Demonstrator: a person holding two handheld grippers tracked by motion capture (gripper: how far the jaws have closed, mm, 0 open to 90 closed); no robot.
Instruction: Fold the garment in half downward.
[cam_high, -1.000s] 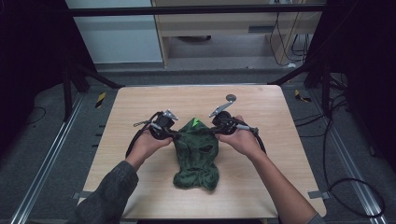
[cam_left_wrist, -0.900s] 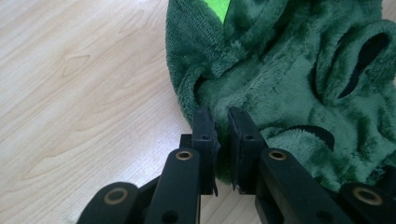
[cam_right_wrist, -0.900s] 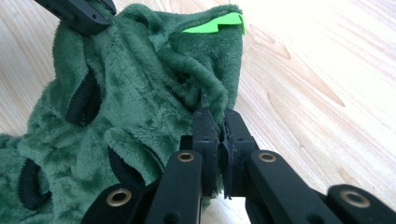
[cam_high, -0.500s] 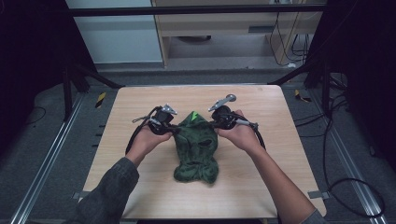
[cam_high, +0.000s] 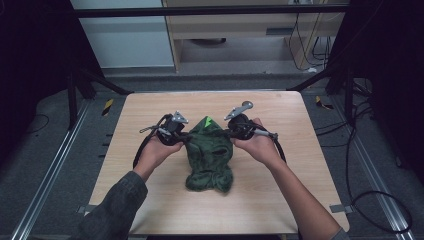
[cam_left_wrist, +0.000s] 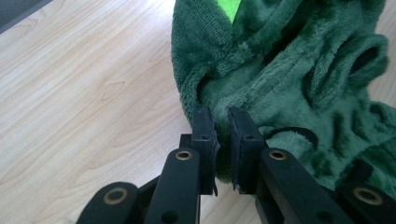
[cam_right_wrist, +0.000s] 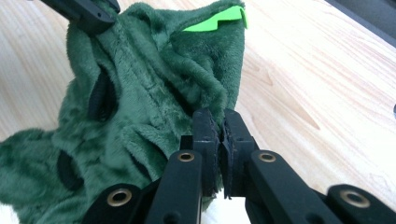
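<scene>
A wooden tabletop (cam_high: 150, 200) carried a dark green fleece garment (cam_high: 210, 157) near its middle, its bright green patch (cam_high: 208, 122) pointing to the far edge. The left gripper (cam_left_wrist: 223, 135) pinched the garment's left edge and the right gripper (cam_right_wrist: 220, 135) its right edge, jaws nearly closed on fleece, apparently to spread it flat between them. Compared with a second earlier, both hands had drawn the garment's top slightly toward the far edge.

left tongs (cam_high: 185, 136): black, brass rivets, grey plate | right tongs (cam_high: 227, 133): same, black cable | left sleeve (cam_high: 117, 207): dark, perhaps grey
</scene>
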